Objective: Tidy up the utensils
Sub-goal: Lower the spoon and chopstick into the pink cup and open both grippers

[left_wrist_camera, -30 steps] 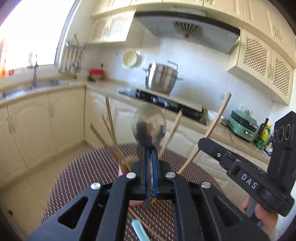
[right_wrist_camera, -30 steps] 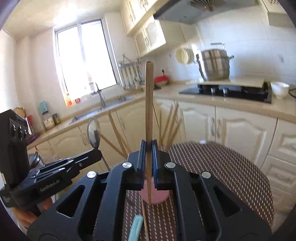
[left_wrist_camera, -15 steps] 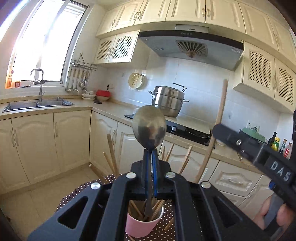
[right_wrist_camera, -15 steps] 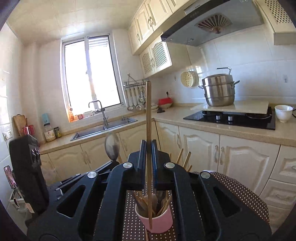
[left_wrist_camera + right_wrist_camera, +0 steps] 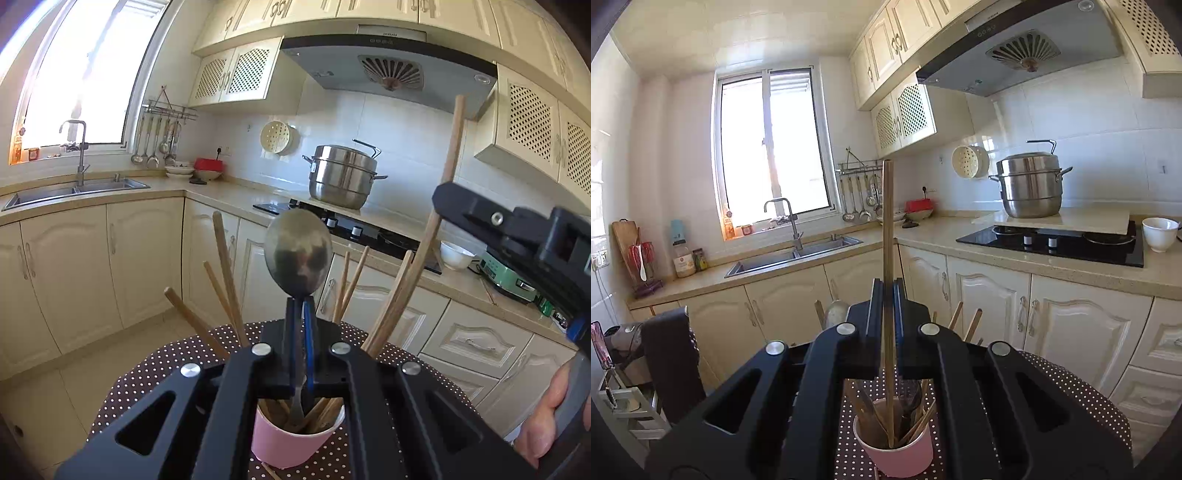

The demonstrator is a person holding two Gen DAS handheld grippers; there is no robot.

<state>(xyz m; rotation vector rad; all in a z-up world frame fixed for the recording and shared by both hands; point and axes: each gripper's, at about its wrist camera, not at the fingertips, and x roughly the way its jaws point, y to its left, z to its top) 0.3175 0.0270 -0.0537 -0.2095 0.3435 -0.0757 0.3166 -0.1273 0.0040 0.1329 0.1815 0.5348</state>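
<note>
My left gripper (image 5: 300,306) is shut on the handle of a metal spoon (image 5: 298,253), bowl upward; the handle's lower end dips into a pink cup (image 5: 291,443) that holds several wooden chopsticks (image 5: 225,269). My right gripper (image 5: 887,291) is shut on one upright wooden chopstick (image 5: 887,221), whose lower end stands inside the same pink cup (image 5: 897,456). In the left wrist view the right gripper (image 5: 439,195) reaches in from the right with that chopstick (image 5: 448,158). The spoon's bowl (image 5: 835,314) peeks out behind the right gripper's body.
The cup stands on a round table with a brown polka-dot cloth (image 5: 155,376). Behind are cream cabinets, a sink (image 5: 790,256), a black hob (image 5: 1052,240) with a steel pot (image 5: 341,177), and a white bowl (image 5: 1160,232). A hand (image 5: 546,421) grips the right tool.
Both grippers have come over the pink cup, which now lies right below them. The spoon handle and the chopstick tip now reach into the cup. Both stayed shut.
</note>
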